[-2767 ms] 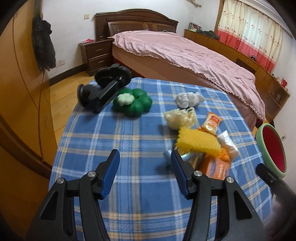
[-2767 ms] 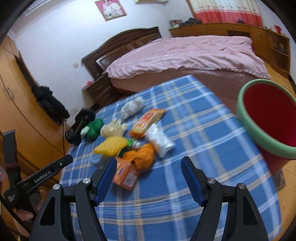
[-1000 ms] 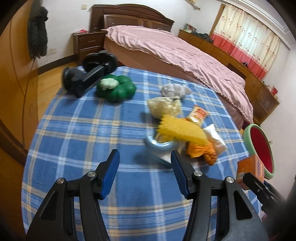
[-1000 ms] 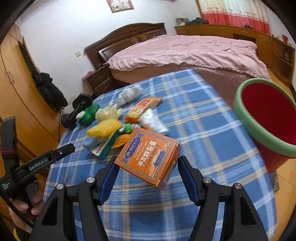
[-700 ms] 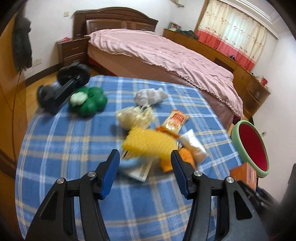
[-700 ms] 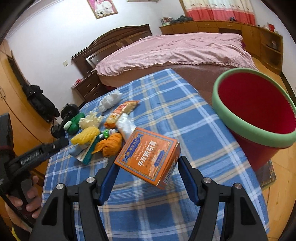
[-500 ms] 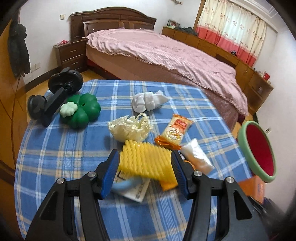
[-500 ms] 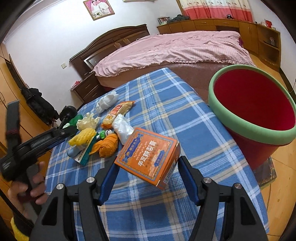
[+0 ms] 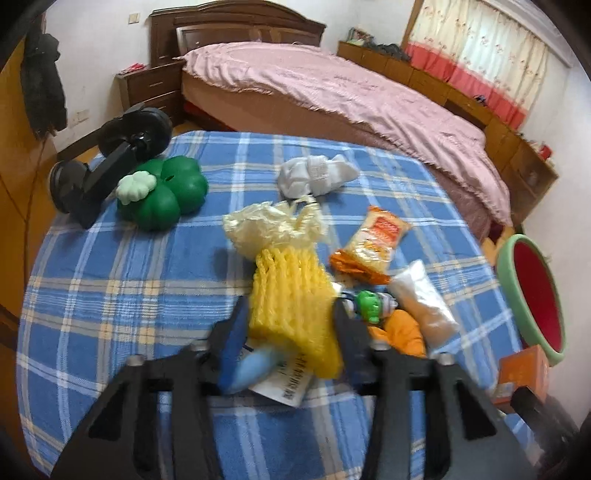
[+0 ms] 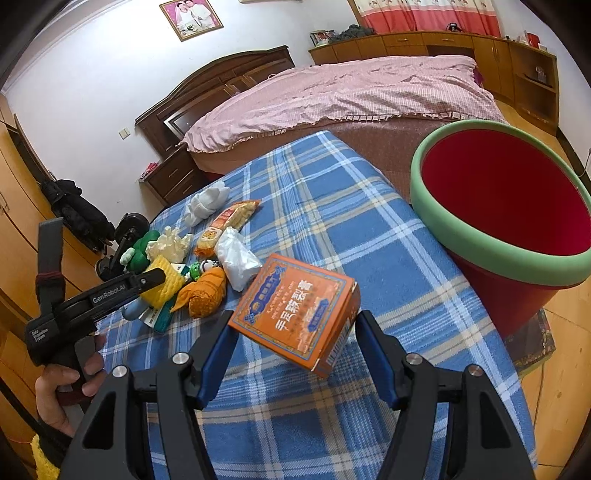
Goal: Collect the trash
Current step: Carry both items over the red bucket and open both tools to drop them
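While the right gripper (image 10: pixel 295 343) has its jaws squeezed on the orange box (image 10: pixel 301 312) above the tabletop (image 10: pixel 369 229), the left gripper (image 9: pixel 291 332) closes around the yellow foam net (image 9: pixel 291 299); squashy foam could slip out, or the box miss the red bin (image 10: pixel 517 236).

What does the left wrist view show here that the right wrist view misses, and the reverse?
Only the left wrist view shows the left tongs from behind, closing around the yellow foam net, and the crumpled sock's ribbing.

Only the right wrist view shows the framed photo, the person's left hand and the bin's red inside in full.

Both show the orange box in the right tongs, the snack packet and the plaid tablecloth.
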### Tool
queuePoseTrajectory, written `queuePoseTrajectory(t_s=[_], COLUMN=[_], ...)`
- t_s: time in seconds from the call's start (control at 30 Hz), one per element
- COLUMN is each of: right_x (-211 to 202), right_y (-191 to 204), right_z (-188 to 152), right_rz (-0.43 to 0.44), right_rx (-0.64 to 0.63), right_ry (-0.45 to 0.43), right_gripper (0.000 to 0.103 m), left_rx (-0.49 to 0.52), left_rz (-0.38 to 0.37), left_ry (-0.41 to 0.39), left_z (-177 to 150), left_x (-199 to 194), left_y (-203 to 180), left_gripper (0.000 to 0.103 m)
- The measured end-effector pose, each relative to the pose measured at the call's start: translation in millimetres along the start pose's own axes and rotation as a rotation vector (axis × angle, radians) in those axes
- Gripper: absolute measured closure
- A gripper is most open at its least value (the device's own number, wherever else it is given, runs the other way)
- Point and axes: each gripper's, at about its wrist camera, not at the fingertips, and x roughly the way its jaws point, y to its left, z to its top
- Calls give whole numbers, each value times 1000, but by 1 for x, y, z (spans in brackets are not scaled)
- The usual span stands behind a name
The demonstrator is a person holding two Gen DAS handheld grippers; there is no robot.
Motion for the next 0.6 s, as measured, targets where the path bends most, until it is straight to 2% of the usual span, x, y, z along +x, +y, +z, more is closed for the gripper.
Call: queuePoseTrajectory(t_s=[0.13, 0.3, 0.6], right_x=[1, -3, -16], right_y=[-1, -4, -15], right_z=[0, 1, 7], right_rz=[1, 1, 3], right_rx=[3, 7, 32], right_ry=[-5, -17, -60], right_gripper=[35, 35, 35], left_rx=[8, 5, 7], left_rz=[-26, -78, -219], left_ry=[-23, -60, -102], left_z=[-3, -4, 2], left_x=[-7, -25, -57], left_y=[-5, -11, -30], left_gripper=[72, 72, 72])
